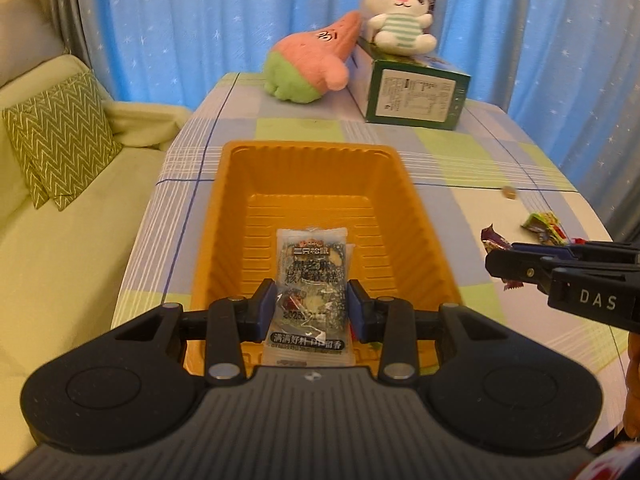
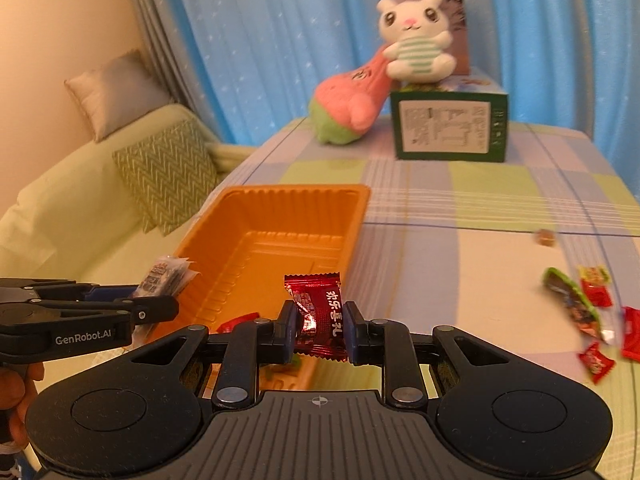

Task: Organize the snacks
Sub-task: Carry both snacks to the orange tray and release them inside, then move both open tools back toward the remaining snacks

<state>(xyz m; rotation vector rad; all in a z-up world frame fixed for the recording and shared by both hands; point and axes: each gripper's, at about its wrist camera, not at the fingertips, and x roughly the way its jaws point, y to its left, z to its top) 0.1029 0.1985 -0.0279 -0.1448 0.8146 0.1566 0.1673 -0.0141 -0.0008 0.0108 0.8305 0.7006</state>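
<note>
My left gripper (image 1: 313, 307) is shut on a clear snack packet with black print (image 1: 310, 280) and holds it over the near end of the orange tray (image 1: 224, 216). My right gripper (image 2: 320, 330) is shut on a dark red candy wrapper (image 2: 318, 312) just right of the tray's near right corner (image 2: 352, 240). The left gripper with its packet (image 2: 166, 278) shows at the left of the right wrist view. The right gripper (image 1: 494, 266) shows at the right of the left wrist view. A red wrapper (image 2: 238, 321) lies in the tray's near end.
Several loose red and green candies (image 2: 592, 312) lie on the checked tablecloth at the right; some show in the left wrist view (image 1: 546, 226). A small brown candy (image 2: 545, 237) lies farther back. A green box (image 2: 450, 126) with two plush toys (image 2: 416, 40) stands at the far edge. A sofa (image 1: 60, 200) is left.
</note>
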